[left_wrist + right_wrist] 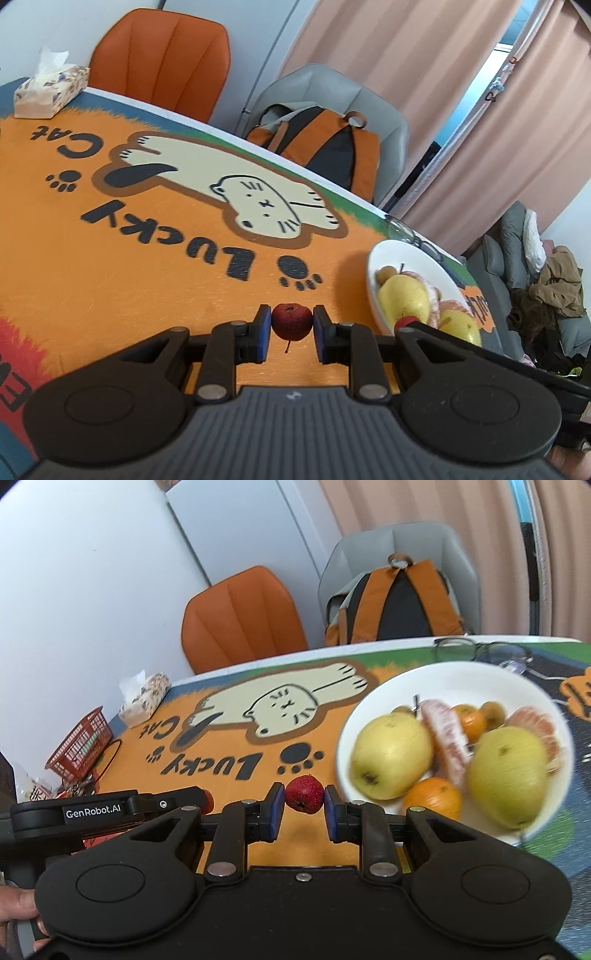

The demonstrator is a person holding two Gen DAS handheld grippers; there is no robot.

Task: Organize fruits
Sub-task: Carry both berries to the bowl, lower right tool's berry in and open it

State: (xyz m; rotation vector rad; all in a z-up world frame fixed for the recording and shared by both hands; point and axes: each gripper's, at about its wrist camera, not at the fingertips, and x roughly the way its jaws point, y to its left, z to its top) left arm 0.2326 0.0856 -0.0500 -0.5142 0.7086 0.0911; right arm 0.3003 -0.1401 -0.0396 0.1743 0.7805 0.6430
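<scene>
Orange cat-print counter carrying a white fruit plate, left gripper pinching a dark red fruit beside the plate, right gripper pinching a second red fruit just left of the plate

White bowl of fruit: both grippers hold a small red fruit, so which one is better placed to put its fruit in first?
Probably the right. The right gripper sits just beside the white bowl rim. The left gripper, with its own red fruit, is farther from the bowl.

Both wrist views look low and close across the cat-print mat — sharing the white plate.
</scene>
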